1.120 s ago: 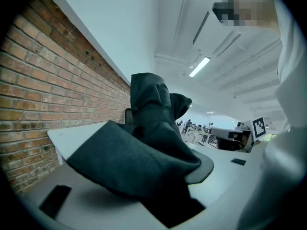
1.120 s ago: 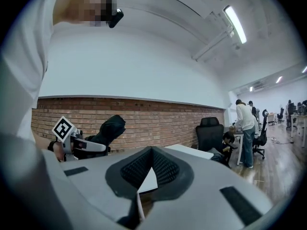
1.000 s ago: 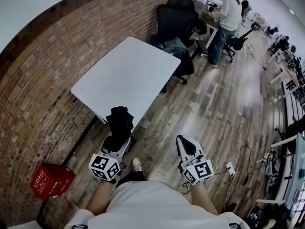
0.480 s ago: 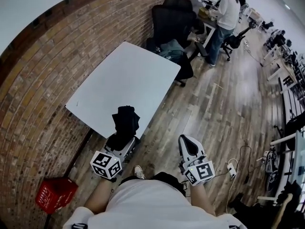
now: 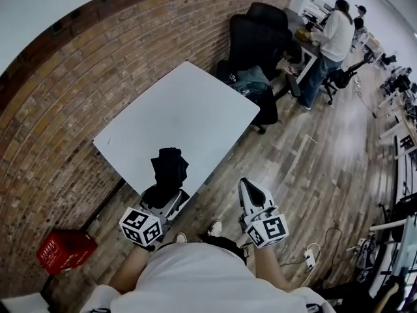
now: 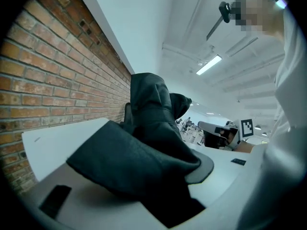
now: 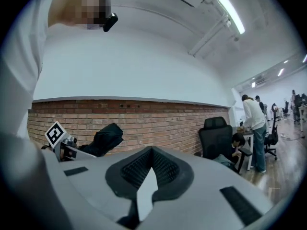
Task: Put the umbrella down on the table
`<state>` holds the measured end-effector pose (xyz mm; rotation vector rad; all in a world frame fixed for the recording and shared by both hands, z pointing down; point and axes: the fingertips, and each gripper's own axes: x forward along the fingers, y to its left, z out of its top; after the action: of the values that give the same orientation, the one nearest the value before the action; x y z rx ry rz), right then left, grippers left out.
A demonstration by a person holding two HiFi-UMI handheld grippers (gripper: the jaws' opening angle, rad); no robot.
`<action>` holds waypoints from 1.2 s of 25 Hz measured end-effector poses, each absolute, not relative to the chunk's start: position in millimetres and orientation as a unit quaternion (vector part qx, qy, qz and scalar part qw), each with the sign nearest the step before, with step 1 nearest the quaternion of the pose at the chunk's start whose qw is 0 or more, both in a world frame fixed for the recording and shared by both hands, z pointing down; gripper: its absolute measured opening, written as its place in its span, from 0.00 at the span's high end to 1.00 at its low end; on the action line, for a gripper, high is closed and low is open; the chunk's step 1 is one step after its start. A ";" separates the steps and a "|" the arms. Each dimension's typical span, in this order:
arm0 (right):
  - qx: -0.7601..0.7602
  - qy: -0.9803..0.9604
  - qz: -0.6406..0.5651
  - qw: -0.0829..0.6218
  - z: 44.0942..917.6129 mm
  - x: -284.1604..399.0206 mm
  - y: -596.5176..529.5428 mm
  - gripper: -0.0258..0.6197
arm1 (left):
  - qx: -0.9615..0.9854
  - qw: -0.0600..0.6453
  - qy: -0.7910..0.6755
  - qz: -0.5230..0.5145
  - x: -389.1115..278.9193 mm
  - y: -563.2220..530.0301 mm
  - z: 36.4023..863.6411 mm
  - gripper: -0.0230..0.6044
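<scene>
**Now closer: umbrella at the table edge**

The person has stepped in. Left gripper (image 5: 165, 193) stays clenched on the folded black umbrella (image 5: 169, 167), which now appears over the near edge of the white table (image 5: 189, 106), not set down. Right gripper (image 5: 249, 186) is pinched together, empty. Lowering likely next.

A red-brown brick wall (image 5: 58, 103) runs along the left. At its foot, a red plastic crate (image 5: 65, 252) sits on the wooden plank floor (image 5: 326, 168). Further along the wall stand two black office chairs (image 5: 257, 34), with a blue-grey garment (image 5: 251, 80) bundled just beside them. Beyond, a person in a white top (image 5: 335, 34) stands at a desk, another person (image 5: 359, 18) close by. A white power strip (image 5: 309, 259) lies on the floor with its cable. A strip light (image 7: 229, 12) glows overhead.
</scene>
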<state>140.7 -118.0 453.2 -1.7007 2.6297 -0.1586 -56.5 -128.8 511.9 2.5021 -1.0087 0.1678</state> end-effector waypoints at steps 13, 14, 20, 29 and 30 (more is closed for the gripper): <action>-0.438 0.897 -0.055 -0.007 456.7 114.8 -184.6 0.93 | 0.871 0.238 -0.426 0.060 -47.8 -140.5 523.2 0.61; -0.437 0.897 -0.058 -0.010 459.0 115.7 -185.7 0.93 | 0.870 0.240 -0.427 0.061 -47.2 -142.0 525.5 0.61; -0.436 0.898 -0.058 -0.017 461.0 120.0 -189.4 0.93 | 0.870 0.250 -0.420 0.067 -39.1 -151.0 536.5 0.61; -0.427 0.902 -0.060 -0.020 461.5 113.5 -192.1 0.93 | 0.871 0.249 -0.416 0.085 -35.3 -151.9 545.9 0.61; -0.423 0.904 -0.058 -0.018 459.8 108.6 -193.0 0.93 | 0.869 0.250 -0.418 0.088 -38.6 -151.2 548.5 0.61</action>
<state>108.6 -193.0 459.8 -1.3453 2.8739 -0.1845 -38.6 -151.2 548.5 2.3654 -1.1381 0.2383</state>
